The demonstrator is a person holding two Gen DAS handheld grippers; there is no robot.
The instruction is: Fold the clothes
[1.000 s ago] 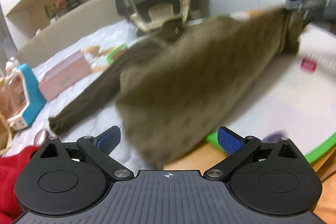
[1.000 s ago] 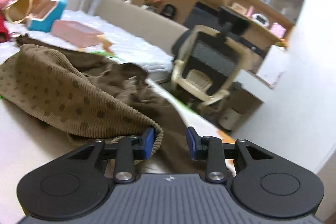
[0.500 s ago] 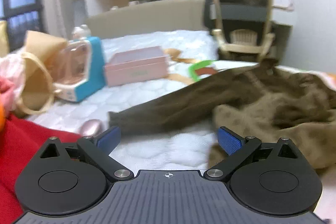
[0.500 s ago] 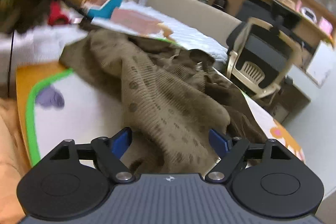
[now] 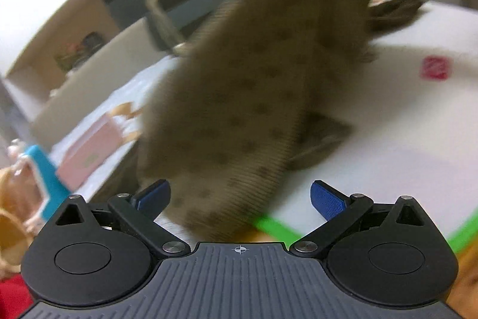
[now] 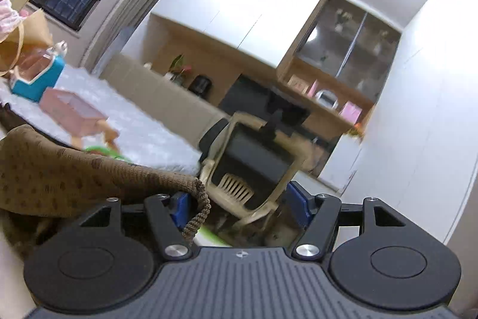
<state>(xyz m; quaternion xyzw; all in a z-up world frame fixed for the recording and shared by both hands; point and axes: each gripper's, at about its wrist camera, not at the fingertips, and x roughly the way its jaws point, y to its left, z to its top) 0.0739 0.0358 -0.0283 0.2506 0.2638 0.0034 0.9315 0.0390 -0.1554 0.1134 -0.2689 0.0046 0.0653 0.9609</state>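
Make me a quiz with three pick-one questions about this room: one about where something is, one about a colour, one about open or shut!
1. Where does the pink box sit?
A. on the bed
B. on the chair
C. on a shelf

2. What colour is the edge of the white mat?
A. red
B. green
C. blue

3. How is the left gripper?
A. open
B. shut
C. not in the picture

Answers: 1 A, the white bed lies under it. 2 B, a bright green strip borders the mat. 3 A, its blue pads stand far apart.
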